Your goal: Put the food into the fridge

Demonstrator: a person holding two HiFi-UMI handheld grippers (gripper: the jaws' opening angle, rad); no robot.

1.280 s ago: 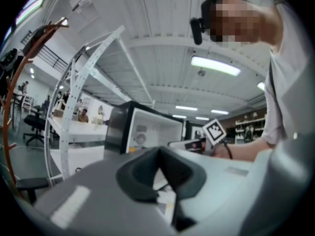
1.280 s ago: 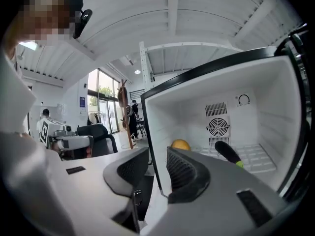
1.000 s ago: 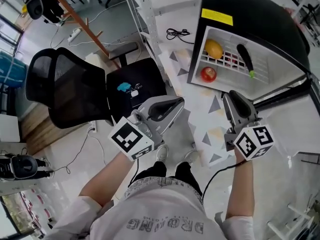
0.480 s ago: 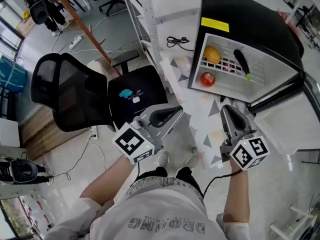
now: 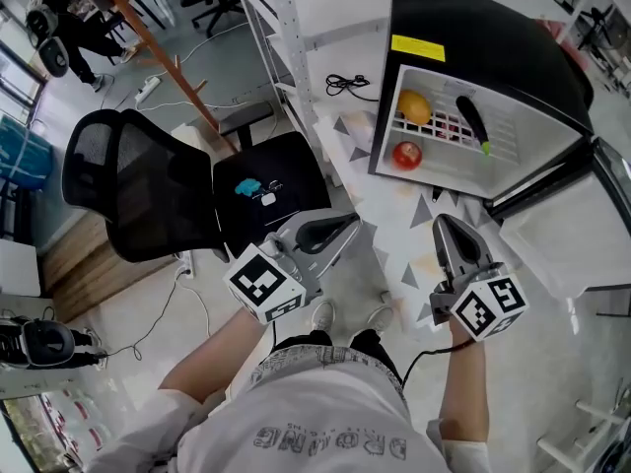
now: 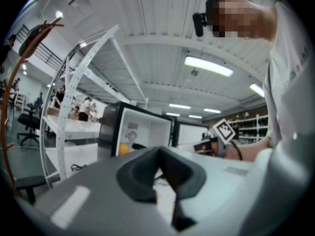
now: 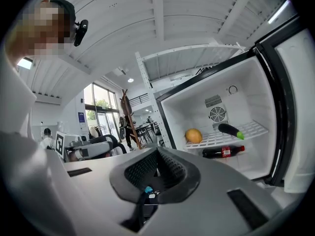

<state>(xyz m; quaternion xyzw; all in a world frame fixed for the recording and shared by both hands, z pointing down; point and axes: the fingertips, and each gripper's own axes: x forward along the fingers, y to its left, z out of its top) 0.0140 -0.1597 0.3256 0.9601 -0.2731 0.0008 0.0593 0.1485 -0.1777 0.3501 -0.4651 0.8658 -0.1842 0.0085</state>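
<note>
The small black fridge [image 5: 473, 28] stands open at the upper right. On its wire shelf lie a yellow-orange fruit [image 5: 415, 107] [image 7: 194, 135] and a dark eggplant [image 5: 471, 121] [image 7: 230, 130]. A red round item [image 5: 406, 154] sits in front of them. Under the shelf lies a dark bottle with a red label [image 7: 224, 152]. My left gripper [image 5: 345, 228] [image 6: 162, 170] is shut and empty, well short of the fridge. My right gripper [image 5: 446, 225] [image 7: 157, 157] is also shut with nothing in it, and points at the open fridge from a short distance.
The fridge door [image 5: 557, 200] swings out to the right of my right gripper. A black mesh office chair [image 5: 138, 180] stands to the left. A white metal rack [image 5: 271, 28], a wooden coat stand [image 5: 158, 42] and a black cable [image 5: 347, 64] are beyond it.
Both grippers have drifted a little lower in the head view, away from the fridge. The food in the fridge has not moved.
</note>
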